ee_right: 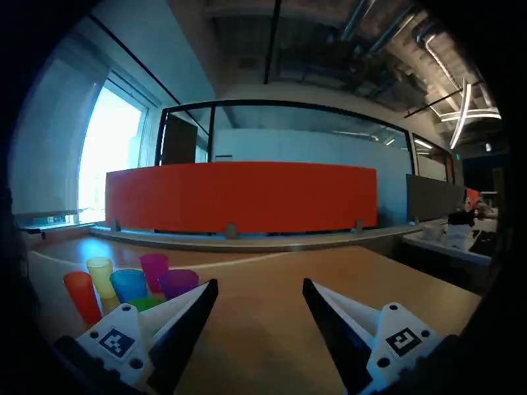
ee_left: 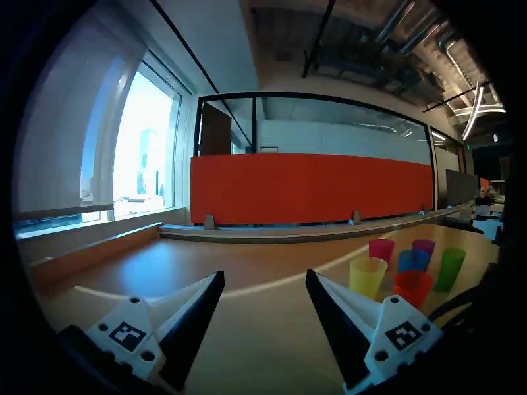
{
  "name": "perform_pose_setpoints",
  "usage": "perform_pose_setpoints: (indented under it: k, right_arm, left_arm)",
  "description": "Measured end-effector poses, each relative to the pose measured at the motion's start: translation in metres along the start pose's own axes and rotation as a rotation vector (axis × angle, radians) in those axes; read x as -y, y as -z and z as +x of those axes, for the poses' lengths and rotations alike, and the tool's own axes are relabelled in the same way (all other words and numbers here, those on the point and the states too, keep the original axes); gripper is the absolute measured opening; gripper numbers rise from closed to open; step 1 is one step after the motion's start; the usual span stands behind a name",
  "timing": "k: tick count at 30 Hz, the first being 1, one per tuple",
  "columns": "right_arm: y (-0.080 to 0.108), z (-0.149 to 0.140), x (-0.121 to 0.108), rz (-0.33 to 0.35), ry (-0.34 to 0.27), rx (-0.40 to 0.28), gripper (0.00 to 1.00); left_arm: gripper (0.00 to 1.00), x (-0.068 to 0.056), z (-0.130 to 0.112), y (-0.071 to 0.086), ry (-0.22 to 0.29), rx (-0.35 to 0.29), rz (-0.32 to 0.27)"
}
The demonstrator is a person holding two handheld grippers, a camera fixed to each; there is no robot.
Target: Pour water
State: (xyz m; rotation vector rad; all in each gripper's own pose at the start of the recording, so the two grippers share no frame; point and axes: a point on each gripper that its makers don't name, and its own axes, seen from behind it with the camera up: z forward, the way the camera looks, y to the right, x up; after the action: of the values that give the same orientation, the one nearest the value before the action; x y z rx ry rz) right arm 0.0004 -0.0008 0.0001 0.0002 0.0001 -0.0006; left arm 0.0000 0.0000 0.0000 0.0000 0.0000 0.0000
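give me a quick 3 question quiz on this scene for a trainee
1. True or false: the left hand-held gripper is shut on the translucent yellow plastic cup.
2. How many stand in the cluster of coloured plastic cups? A four, B six, C nine.
3. Fill in: in the right gripper view, the cluster lies to the ____ of the right hand-held gripper.
Key: 1 false, it is open and empty. 2 B. 3 left.

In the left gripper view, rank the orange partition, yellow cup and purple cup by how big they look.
1. orange partition
2. yellow cup
3. purple cup
The yellow cup stands nearer, so the cups may really match.
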Motion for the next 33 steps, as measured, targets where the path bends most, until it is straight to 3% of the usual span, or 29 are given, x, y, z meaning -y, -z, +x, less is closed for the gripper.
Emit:
perform_pose_setpoints:
  k: [15,21,33]
  right_arm:
    - [0.000,0.000,-0.002,0.004,0.016,0.003,1.00]
    - [-0.001,0.016,-0.003,0.013,0.027,-0.008,1.00]
    - [-0.003,0.052,0.000,0.045,0.007,0.010,1.00]
  left_arm:
    - [0.91,0.003,0.000,0.000,0.002,0.023,0.003]
    - [0.91,0.002,0.001,-0.003,0.021,0.038,-0.005]
    - [0.91,-0.004,0.044,-0.012,0.029,0.044,-0.048]
